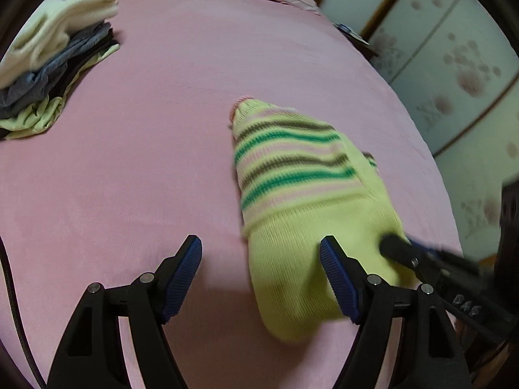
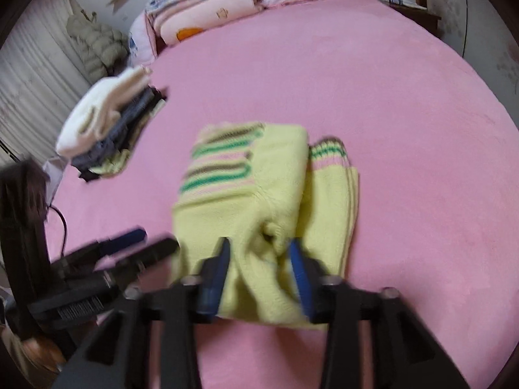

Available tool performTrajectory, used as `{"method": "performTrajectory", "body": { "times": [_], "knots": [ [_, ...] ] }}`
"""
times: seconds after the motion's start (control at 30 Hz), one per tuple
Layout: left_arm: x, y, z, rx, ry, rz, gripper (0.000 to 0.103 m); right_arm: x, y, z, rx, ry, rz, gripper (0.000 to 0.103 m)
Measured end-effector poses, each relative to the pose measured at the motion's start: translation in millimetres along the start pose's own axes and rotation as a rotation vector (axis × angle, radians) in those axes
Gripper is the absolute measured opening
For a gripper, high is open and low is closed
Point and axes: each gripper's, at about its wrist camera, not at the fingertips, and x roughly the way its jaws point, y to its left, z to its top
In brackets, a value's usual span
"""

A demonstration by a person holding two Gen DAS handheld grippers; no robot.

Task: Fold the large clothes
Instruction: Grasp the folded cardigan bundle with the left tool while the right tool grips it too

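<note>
The left gripper (image 1: 261,270) has its fingers spread wide with nothing between them; only its right-hand pad (image 1: 337,278) overlaps the near plain end of the yellow-green striped sweater (image 1: 301,194), while the left-hand pad sits over bare pink bed sheet (image 1: 129,162).

The right gripper (image 2: 259,259) has its fingers partly closed around a bunched ridge of the sweater's (image 2: 259,201) plain yellow-green fabric, both blue pads pressed into the knit. Blur makes the firmness of that grip hard to judge.

The sweater lies folded on the sheet (image 2: 405,129), its long axis running straight away from the right gripper's fingers. The plain end is nearest the fingers, the green, brown and pink striped end farthest. A striped cuff peeks out beyond the right-hand finger.

No containers are visible. Far beyond the fingers to the left sits a stack of folded clothes (image 2: 107,123), white on top, and farther still folded bedding (image 2: 207,9) at the head of the bed.
</note>
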Motion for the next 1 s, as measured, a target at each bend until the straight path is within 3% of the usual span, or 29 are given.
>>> {"method": "performTrajectory", "body": {
  "times": [0.1,0.2,0.33,0.47,0.67,0.73,0.87,1.0],
  "knots": [
    [11.1,-4.1,7.7,-0.017,0.003,-0.051,0.074,-7.8,-27.0,-13.9,0.132,-0.021,-0.022,0.009],
    [20.4,-16.8,1.1,0.038,0.024,-0.058,0.076,-10.5,-39.7,-40.1,0.205,-0.006,-0.044,0.009],
    [33.6,-24.4,-5.8,0.081,0.033,-0.042,0.078,2.8,-41.7,-59.2,0.24,0.013,-0.082,0.009],
    [47.2,-20.2,-4.7,0.054,0.061,-0.055,0.084,23.7,-49.3,-63.3,0.273,0.004,-0.083,0.009],
    [27.4,-31.4,5.9,0.098,0.075,-0.058,0.083,-0.9,-44.0,-51.6,0.227,0.022,-0.04,0.013],
    [14.0,-34.3,9.2,0.116,0.068,-0.061,0.083,-14.4,-41.3,-46.1,0.2,0.01,-0.052,0.028],
    [-13.0,-39.2,16.1,0.149,0.024,-0.059,0.085,-41.7,-32.4,-32.1,0.142,-0.042,-0.065,0.043],
    [-23.6,-35.9,26.0,0.126,-0.011,-0.053,0.098,-48.3,-30.1,-16.8,0.13,-0.059,-0.039,0.072]
  ]
}}
